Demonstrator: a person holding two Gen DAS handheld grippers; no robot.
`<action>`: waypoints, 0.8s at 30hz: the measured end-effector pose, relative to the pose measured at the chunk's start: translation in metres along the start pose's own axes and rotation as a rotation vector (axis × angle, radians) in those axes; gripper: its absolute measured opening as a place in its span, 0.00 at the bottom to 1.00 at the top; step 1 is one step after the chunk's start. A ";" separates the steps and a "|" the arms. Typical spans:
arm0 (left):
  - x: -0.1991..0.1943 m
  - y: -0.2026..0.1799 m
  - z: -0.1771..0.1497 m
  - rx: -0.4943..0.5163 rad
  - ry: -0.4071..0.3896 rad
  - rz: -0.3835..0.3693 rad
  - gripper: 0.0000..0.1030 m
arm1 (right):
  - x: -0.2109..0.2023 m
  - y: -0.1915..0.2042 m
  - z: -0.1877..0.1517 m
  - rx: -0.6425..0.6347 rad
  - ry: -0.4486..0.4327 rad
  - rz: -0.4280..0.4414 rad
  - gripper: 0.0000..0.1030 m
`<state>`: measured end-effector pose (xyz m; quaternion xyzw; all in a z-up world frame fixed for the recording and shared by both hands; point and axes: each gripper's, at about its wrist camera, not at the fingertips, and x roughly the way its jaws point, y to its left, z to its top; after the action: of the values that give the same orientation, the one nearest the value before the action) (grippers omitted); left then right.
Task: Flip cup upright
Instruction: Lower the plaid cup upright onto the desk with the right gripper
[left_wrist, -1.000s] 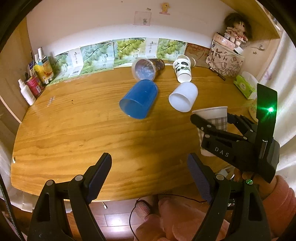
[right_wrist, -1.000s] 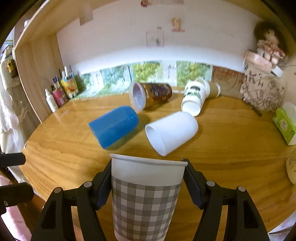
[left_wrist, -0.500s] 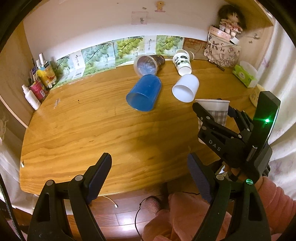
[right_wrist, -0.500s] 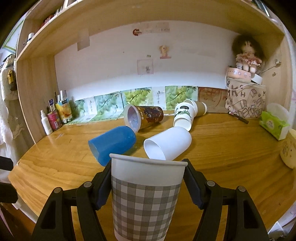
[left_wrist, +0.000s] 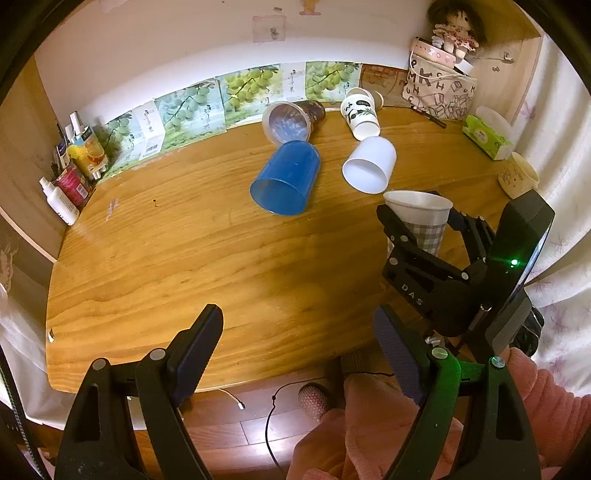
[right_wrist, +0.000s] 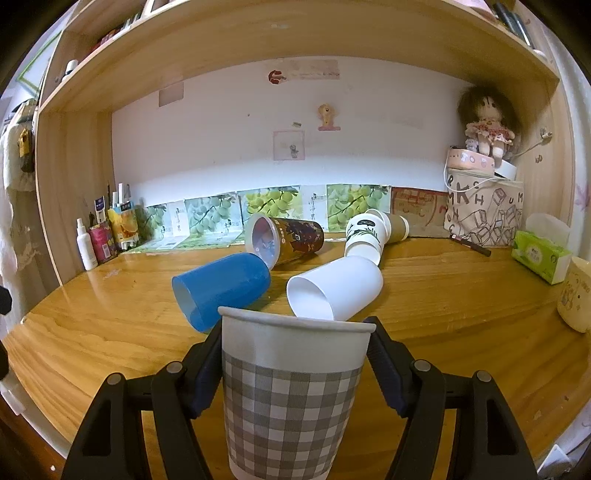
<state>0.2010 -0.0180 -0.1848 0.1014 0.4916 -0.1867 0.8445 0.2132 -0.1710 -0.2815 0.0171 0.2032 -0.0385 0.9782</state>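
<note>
Worktop (left_wrist: 177, 258): broad wooden surface reaching ahead of both tongs; its near edge runs just below the left tongs, with floor beyond it; bare wood fills the span ahead of the left tongs, the widest open room for moving
Right tongs (right_wrist: 295, 369): closed on the checked cup from both sides, pads pressed to its wall below the rim; the side grip judged to keep the mouth free and the base able to meet the wood
Left tongs (left_wrist: 299, 354): spread wide, holding nothing, poised over the near edge well clear of every cup; judged to be waiting
Checked cup (right_wrist: 291, 391): the task's thing, mouth up and upright between the right tongs' fingers, to the right of the left tongs; whether its base touches the worktop cannot be told
Blue cup (left_wrist: 286, 179): on its side ahead of the left tongs, mouth toward them; just ahead and left of the right tongs
White cup (right_wrist: 334, 288): on its side just ahead of the right tongs, mouth toward them, close behind the checked cup's rim; little room forward there
Far cups: a brown printed cup (right_wrist: 286, 238) and a panda cup (left_wrist: 360, 114) lie tipped near the back wall, beyond the blue and white cups
Right margin: a mug (right_wrist: 576, 299) and tissue box (right_wrist: 541, 254) stand right of the right tongs, near that edge
</note>
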 end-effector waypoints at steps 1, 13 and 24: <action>0.000 0.000 0.000 0.002 0.003 -0.001 0.84 | 0.000 0.000 -0.001 -0.002 0.002 0.002 0.70; 0.004 -0.004 0.002 -0.011 0.011 -0.021 0.84 | -0.007 0.006 -0.004 -0.045 0.005 0.002 0.70; 0.005 -0.003 -0.007 -0.077 0.018 -0.041 0.84 | -0.017 0.008 -0.010 -0.098 0.077 0.017 0.78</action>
<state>0.1962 -0.0191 -0.1928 0.0605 0.5080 -0.1838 0.8394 0.1943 -0.1612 -0.2842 -0.0278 0.2424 -0.0193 0.9696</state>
